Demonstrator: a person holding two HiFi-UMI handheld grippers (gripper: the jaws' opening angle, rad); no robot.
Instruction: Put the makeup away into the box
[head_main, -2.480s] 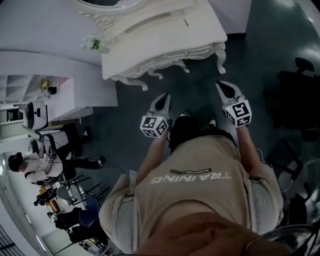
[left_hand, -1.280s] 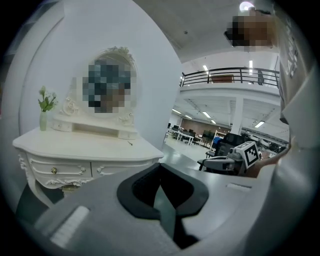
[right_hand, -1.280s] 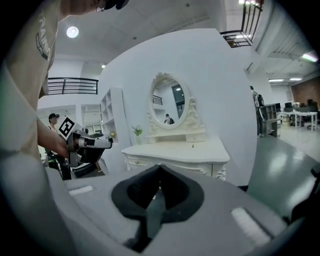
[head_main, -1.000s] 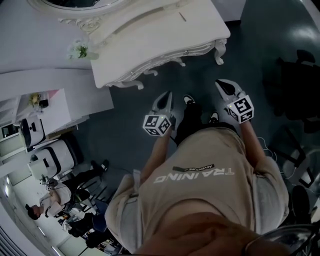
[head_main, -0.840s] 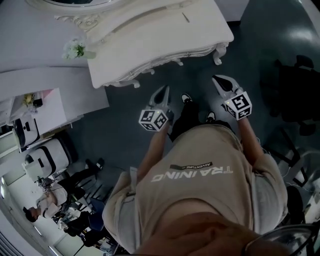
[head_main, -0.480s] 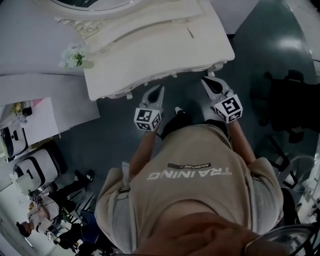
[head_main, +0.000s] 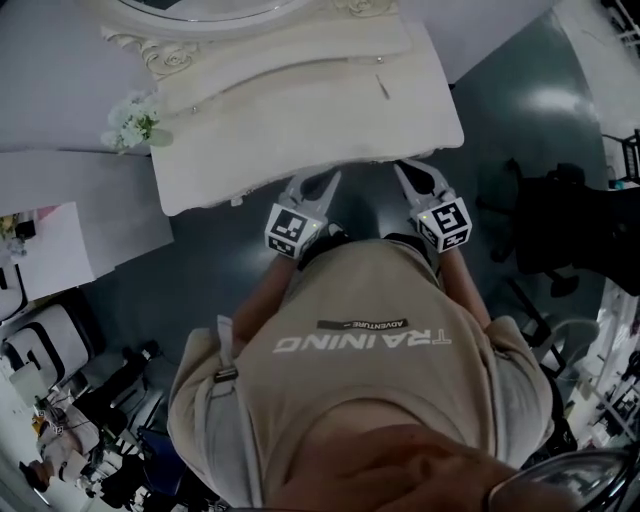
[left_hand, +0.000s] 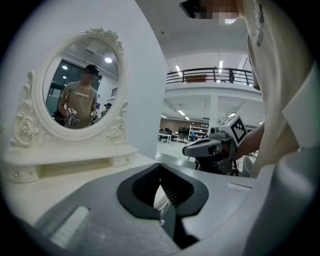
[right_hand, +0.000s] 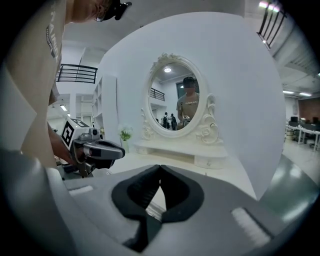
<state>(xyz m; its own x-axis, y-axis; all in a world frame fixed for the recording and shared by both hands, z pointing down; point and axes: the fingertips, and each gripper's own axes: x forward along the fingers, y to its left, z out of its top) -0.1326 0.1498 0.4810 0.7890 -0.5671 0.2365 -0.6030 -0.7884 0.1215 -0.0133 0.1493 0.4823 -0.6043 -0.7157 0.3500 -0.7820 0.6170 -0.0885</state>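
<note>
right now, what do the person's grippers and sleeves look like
The left gripper and right gripper are both pale grey tapering shells, with black ribbed linings on the jaws. Each carries a white cube printed with black square markers. No cables show. The person wears a beige short-sleeved T-shirt.

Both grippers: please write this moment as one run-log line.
left gripper: shut, empty | right gripper: shut, empty | both at dressing table front edge
</note>
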